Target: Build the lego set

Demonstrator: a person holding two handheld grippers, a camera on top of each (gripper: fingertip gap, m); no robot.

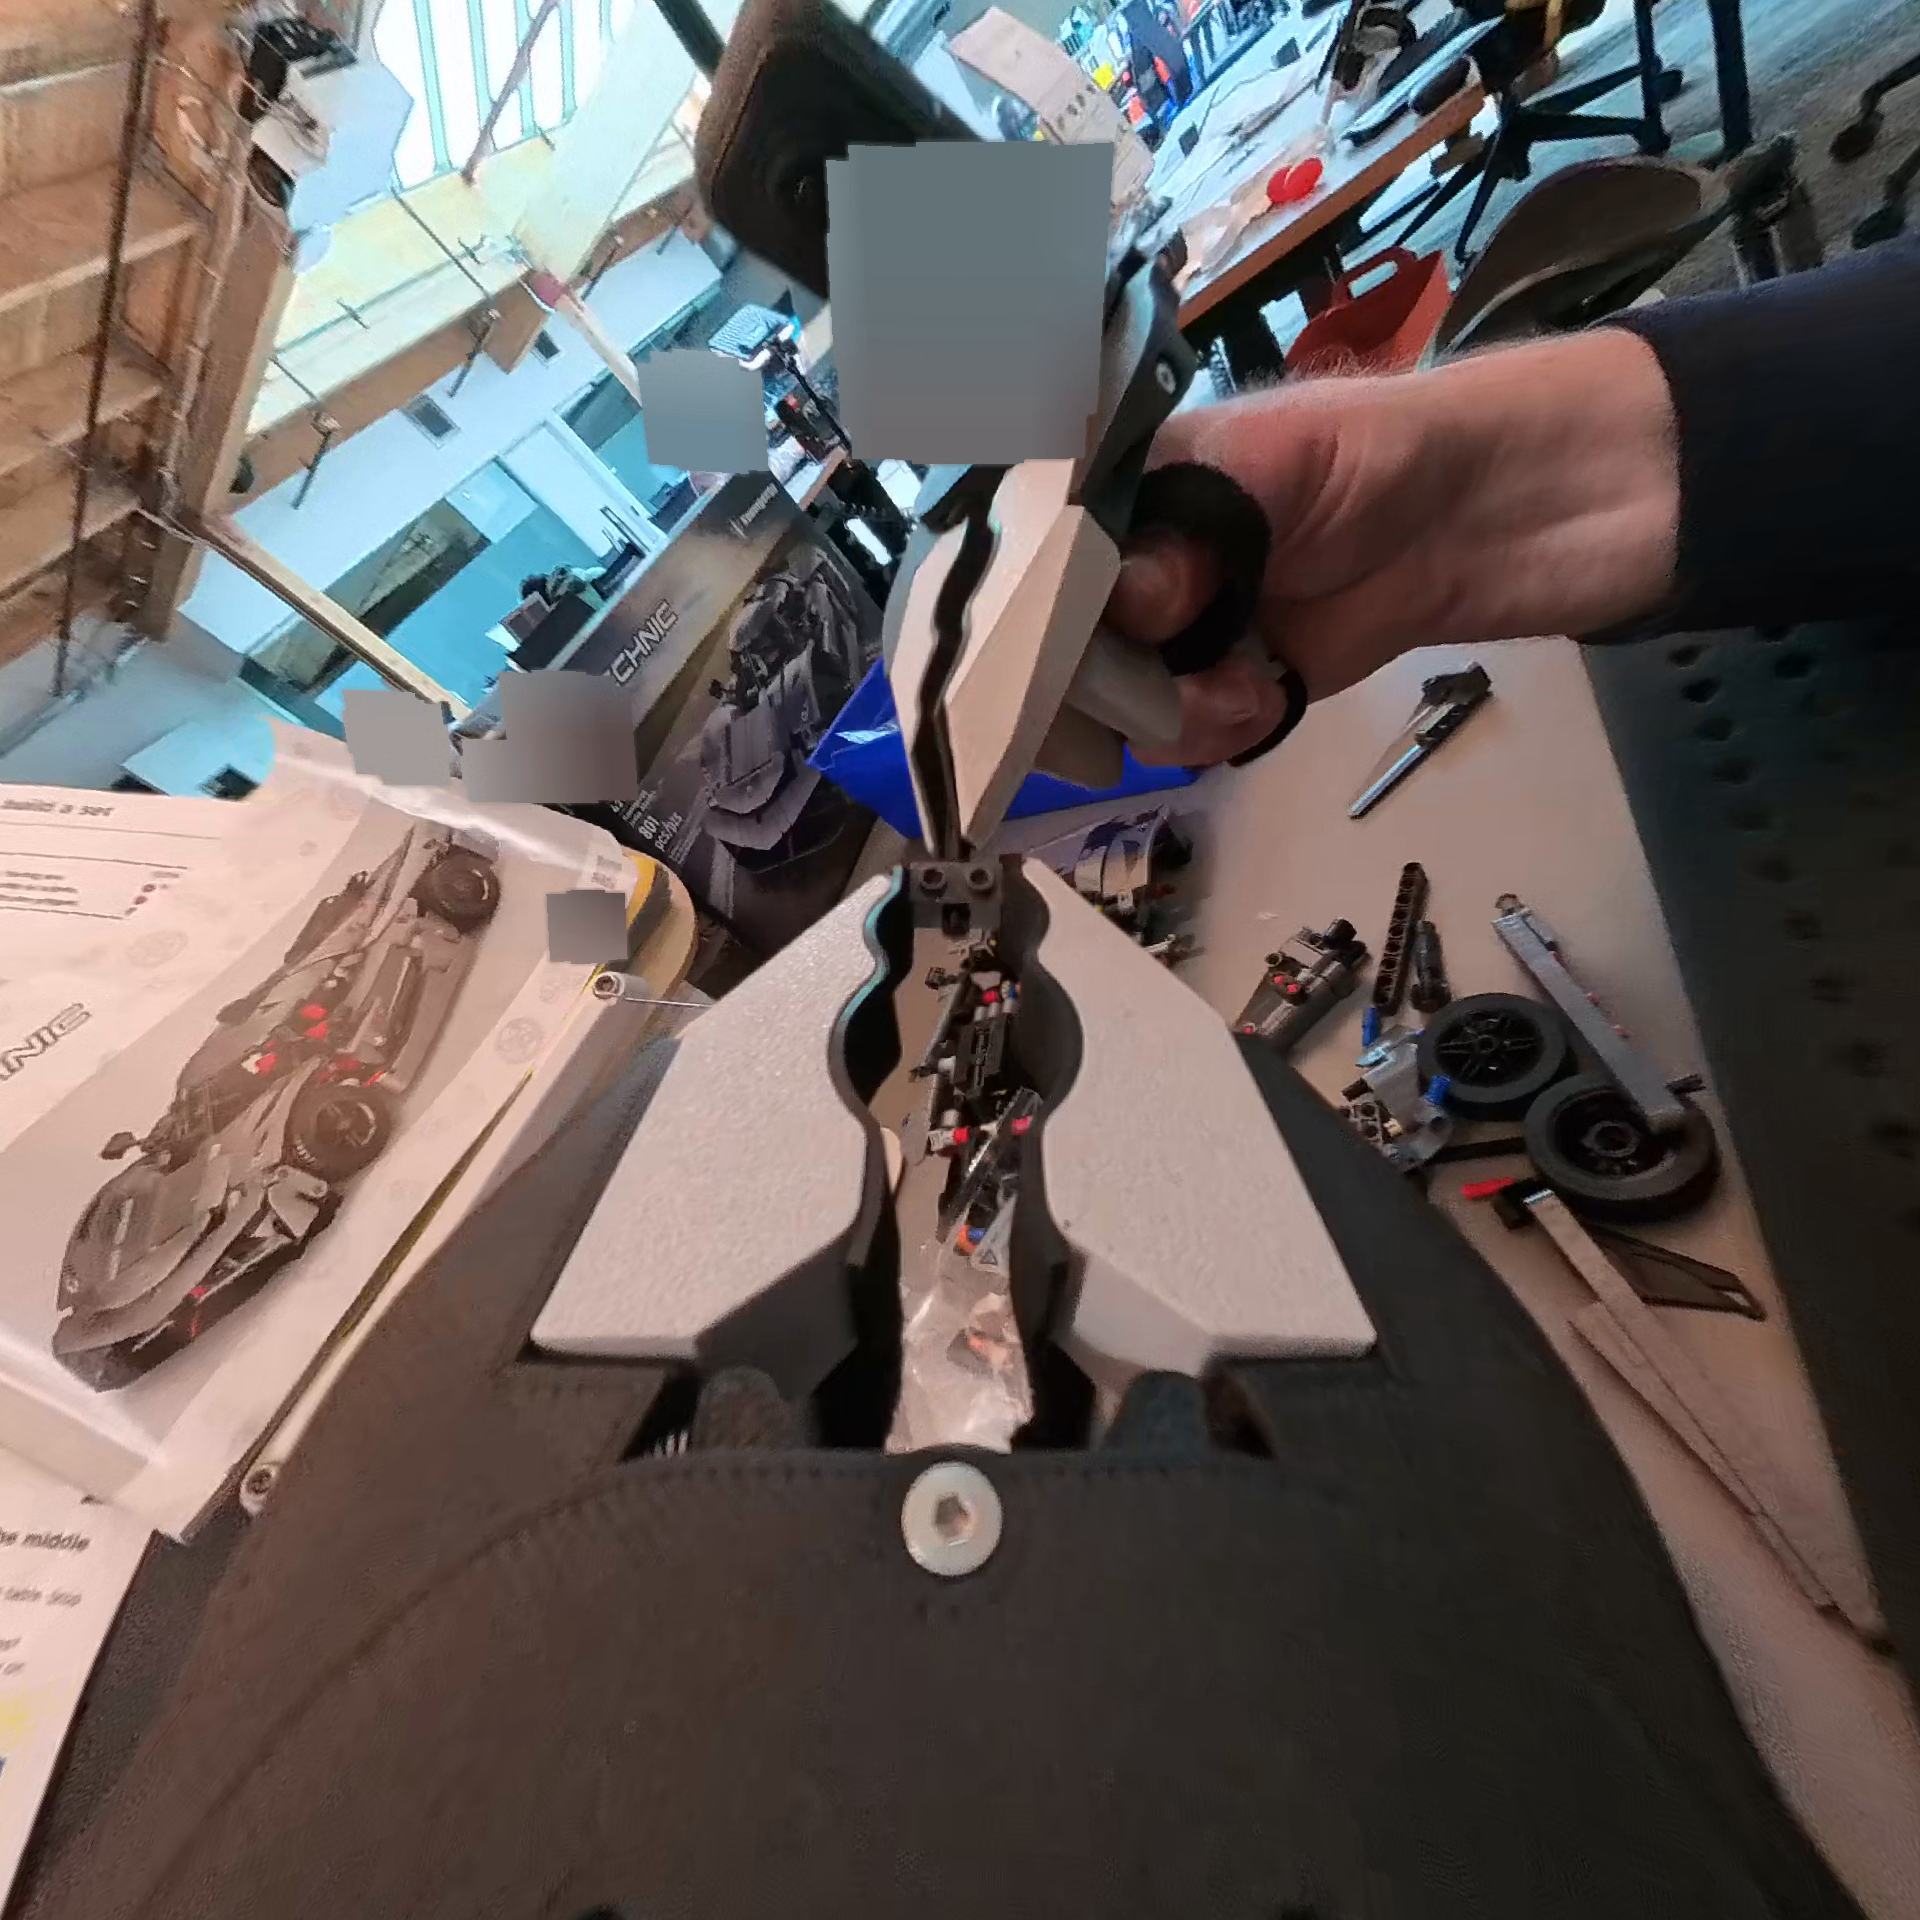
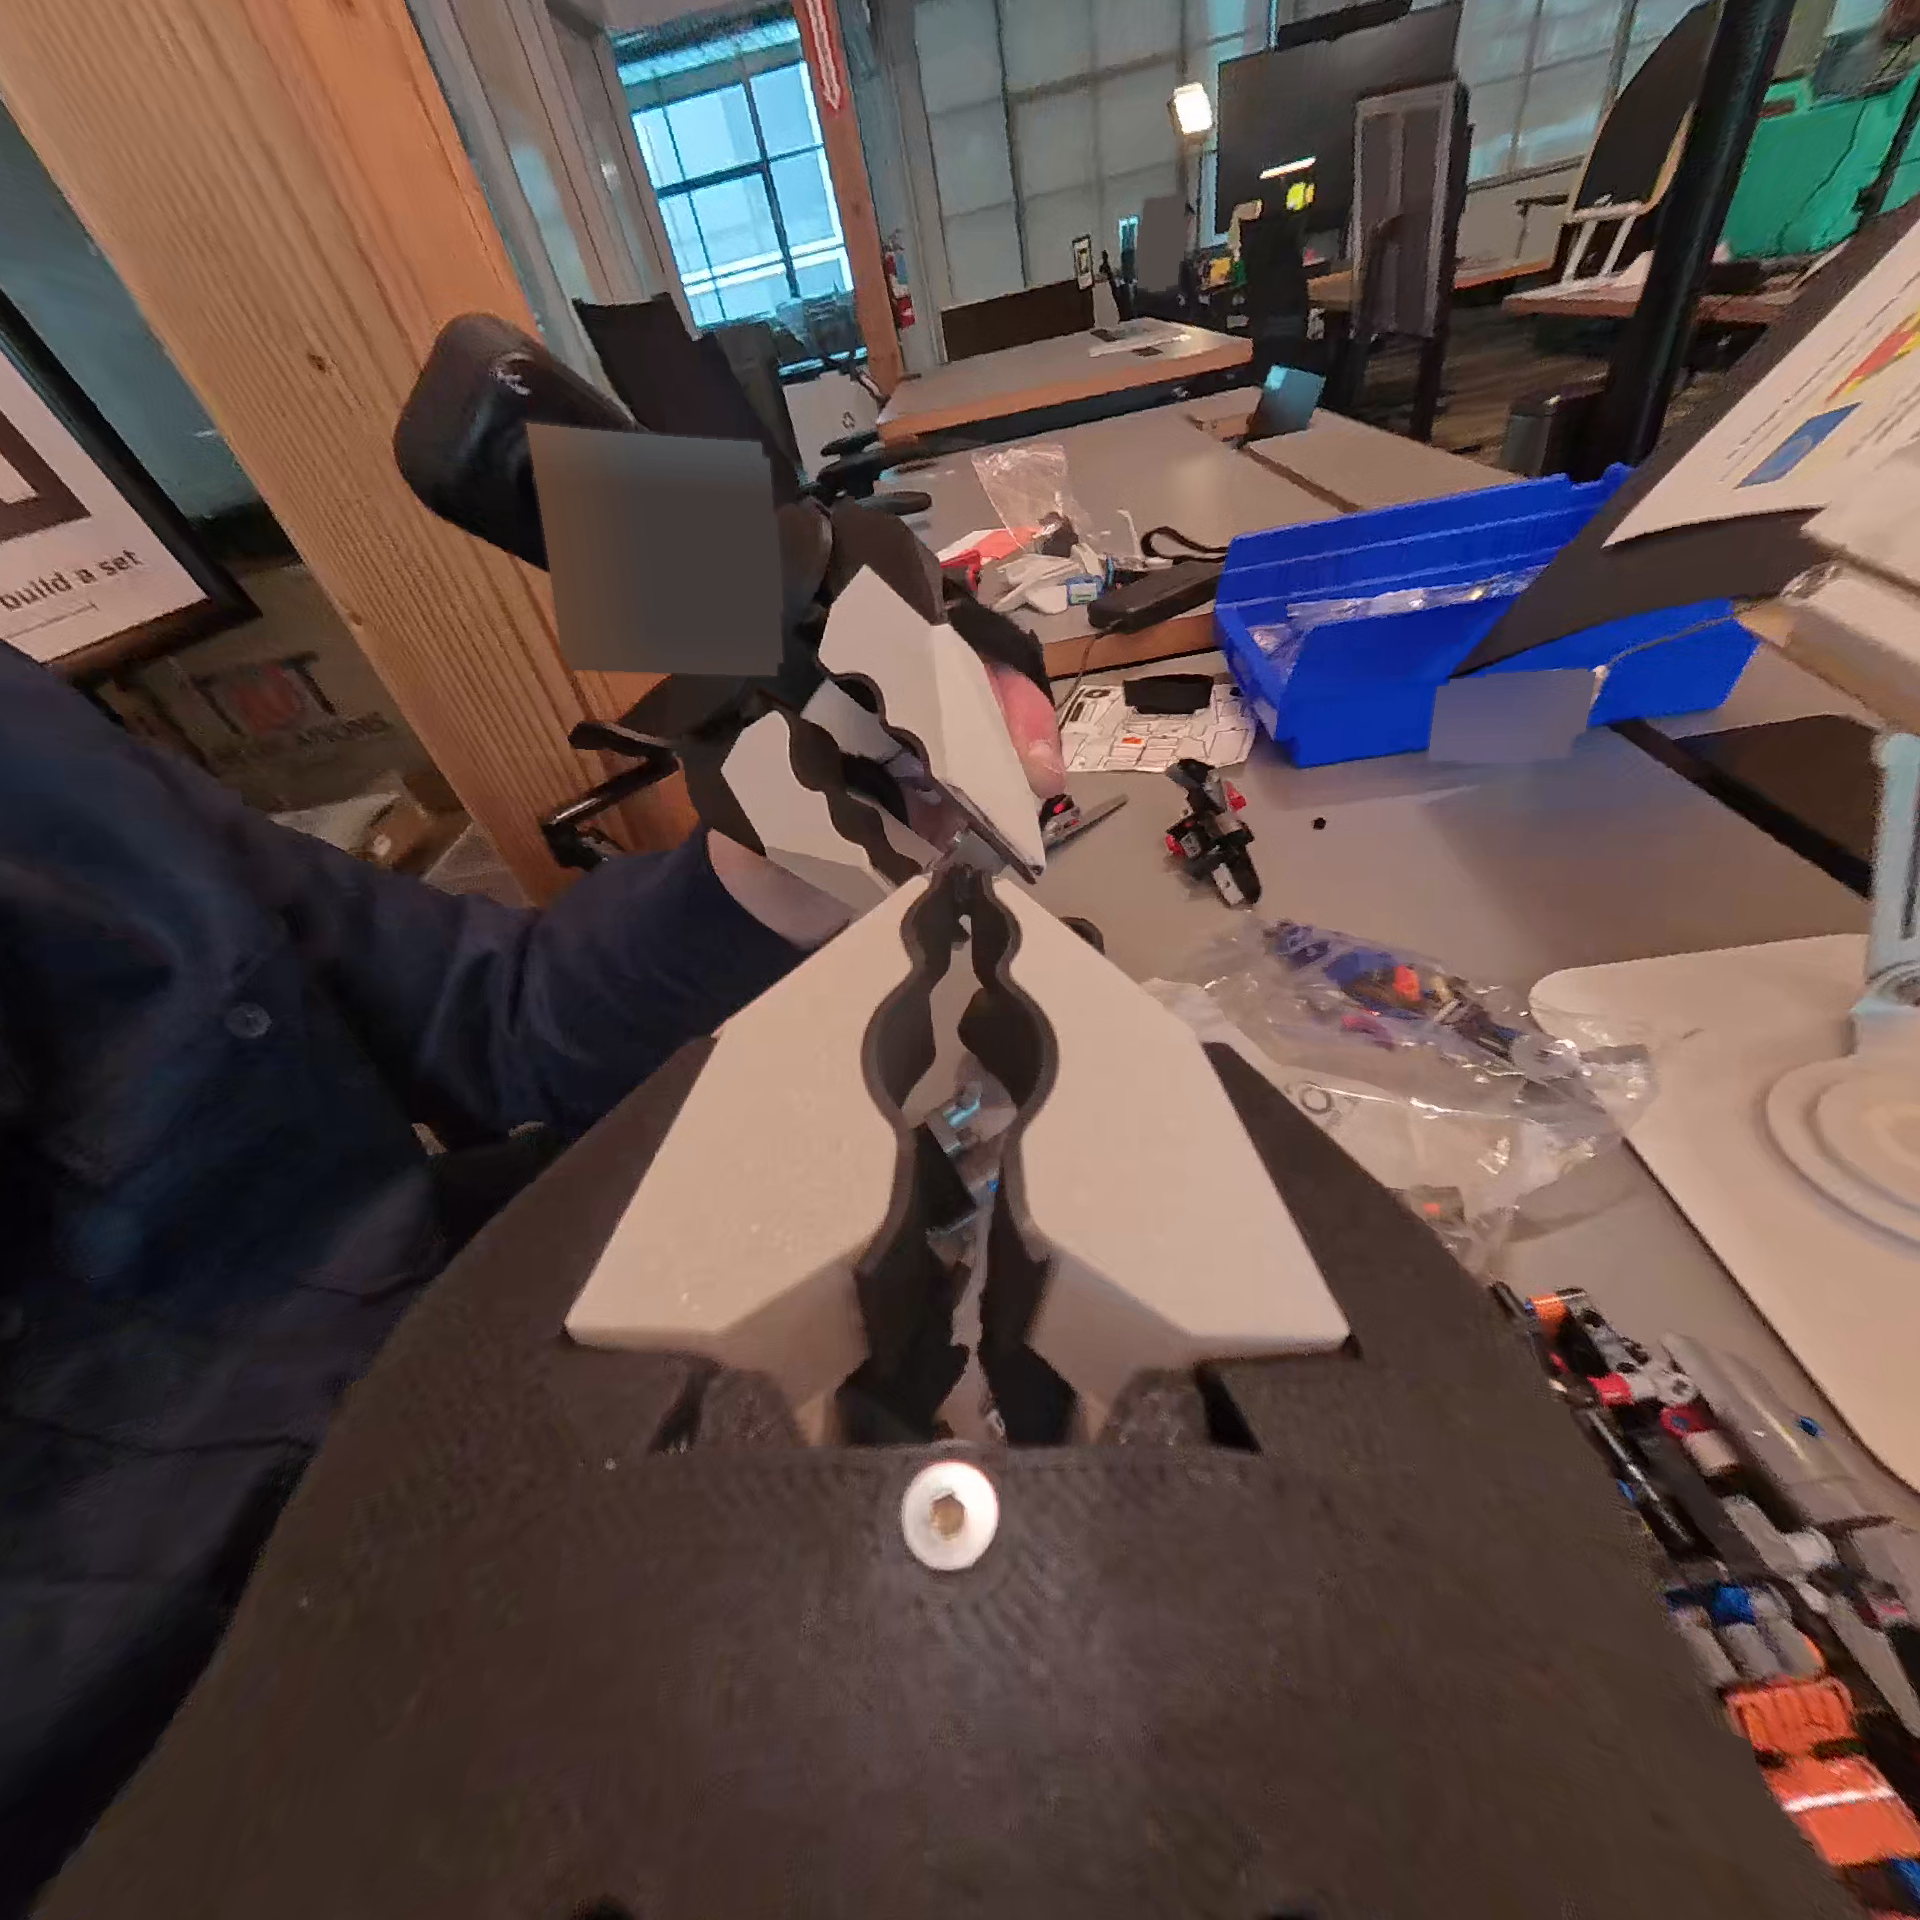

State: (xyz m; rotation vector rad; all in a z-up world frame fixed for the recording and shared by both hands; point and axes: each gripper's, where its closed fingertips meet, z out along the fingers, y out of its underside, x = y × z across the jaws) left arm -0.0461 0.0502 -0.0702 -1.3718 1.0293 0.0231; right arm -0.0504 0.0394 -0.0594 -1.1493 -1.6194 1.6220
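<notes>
Left tool (image 1: 956, 883) pinches a small dark-grey studded piece (image 1: 956, 881) at its tips, above the counter (image 1: 1247, 831). Right tool (image 2: 961, 883), tips pressed together, meets it there; what it holds is unclear. Piece: light, rigid, smooth plastic. Grip flat sides, studs free.

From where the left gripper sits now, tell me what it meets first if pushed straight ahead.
The left gripper already holds a small dark grey Lego piece; straight on, it would probably meet the right gripper, whose shut tips sit just beyond, though depth is unclear.
</notes>
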